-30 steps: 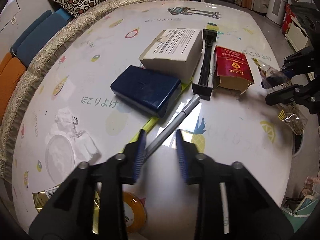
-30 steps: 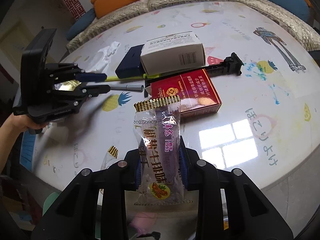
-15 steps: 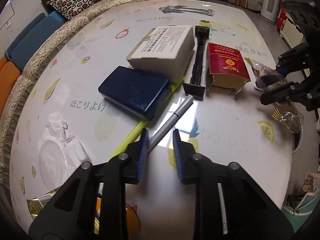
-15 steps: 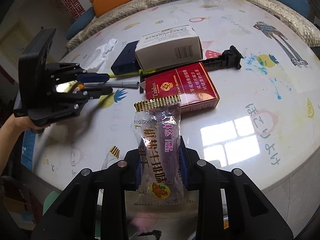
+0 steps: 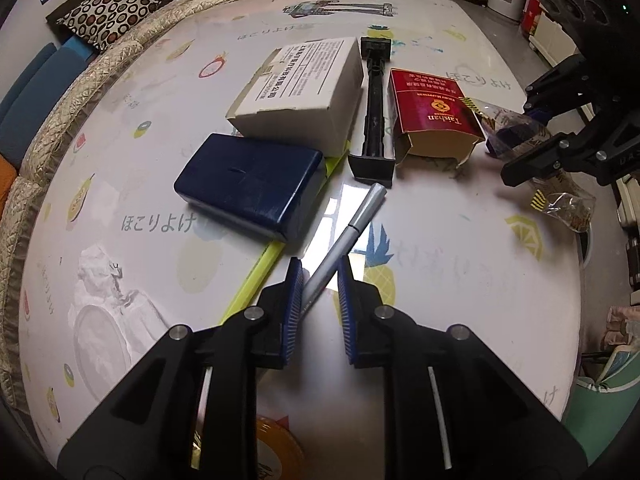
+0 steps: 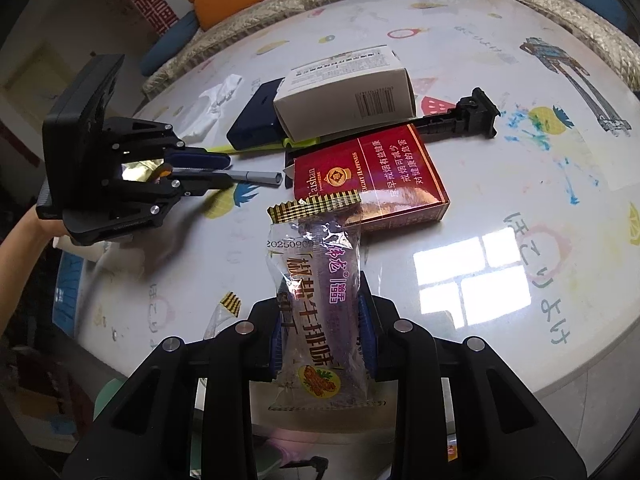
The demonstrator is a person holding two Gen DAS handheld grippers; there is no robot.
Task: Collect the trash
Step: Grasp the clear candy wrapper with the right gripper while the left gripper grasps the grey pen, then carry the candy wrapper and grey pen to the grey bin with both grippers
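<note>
Right hand-held gripper point(image 6: 322, 344) clamped on a clear purple-printed snack wrapper point(image 6: 318, 296), held upright above the edge of the white patterned desk point(image 6: 500, 208), probably for carrying to a bin. Left hand-held gripper point(image 5: 318, 304) narrowed around the near end of a slim silver pen point(image 5: 346, 236) lying on the desk, blue pads point(image 5: 295, 304) either side; actual squeeze impossible to tell. Further trash waiting: opened red cigarette carton point(image 5: 434, 120), crumpled white tissue point(image 5: 108, 280). Beside them, a dark blue case point(image 5: 250, 184) and white cardboard box point(image 5: 300, 92).
</note>
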